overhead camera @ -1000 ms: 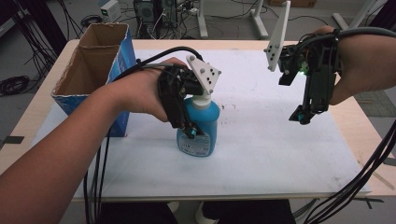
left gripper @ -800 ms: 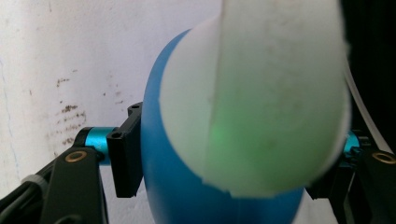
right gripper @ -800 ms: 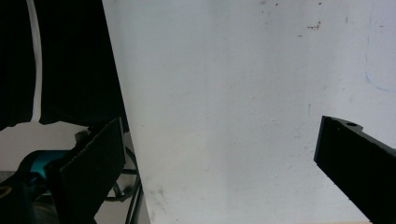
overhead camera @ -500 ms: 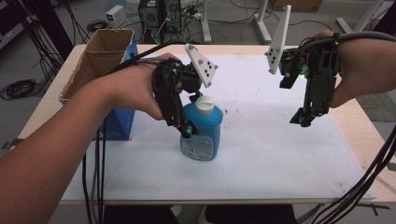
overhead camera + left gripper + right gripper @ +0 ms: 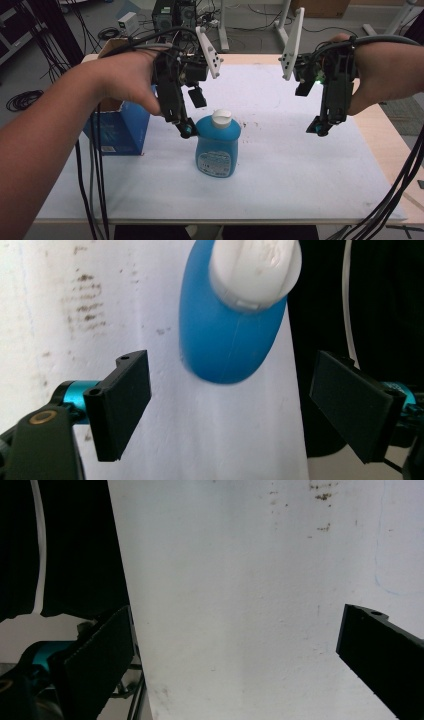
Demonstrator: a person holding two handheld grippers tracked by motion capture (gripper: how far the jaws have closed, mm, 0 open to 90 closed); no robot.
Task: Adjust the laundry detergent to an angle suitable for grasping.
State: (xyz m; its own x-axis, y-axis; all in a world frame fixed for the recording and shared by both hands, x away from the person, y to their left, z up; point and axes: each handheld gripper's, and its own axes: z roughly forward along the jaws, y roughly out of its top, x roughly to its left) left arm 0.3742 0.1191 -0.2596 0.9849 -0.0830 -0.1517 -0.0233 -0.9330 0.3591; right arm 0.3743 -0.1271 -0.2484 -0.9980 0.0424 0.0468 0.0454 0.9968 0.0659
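Note:
A blue bottle (image 5: 217,145) with a white cap (image 5: 221,118) stands upright on the white-covered table (image 5: 300,175). My left gripper (image 5: 190,116) hangs open just above and to the left of the cap, not touching it. In the left gripper view the bottle (image 5: 225,335) lies beyond the two wide-apart jaws of the left gripper (image 5: 237,407), with nothing between them. My right gripper (image 5: 311,110) is held open above the table's right side, well away from the bottle. Between the spread jaws of the right gripper (image 5: 240,660) there is bare white table.
An open cardboard box with blue sides (image 5: 120,127) stands at the table's left, just behind my left hand. Small brown specks (image 5: 247,123) mark the sheet to the right of the bottle. Black cables (image 5: 95,190) hang off the front left and front right edges.
My left gripper has risen up and to the left off the bottle's top, and the bottle now stands alone. The right gripper has stayed about where it was.

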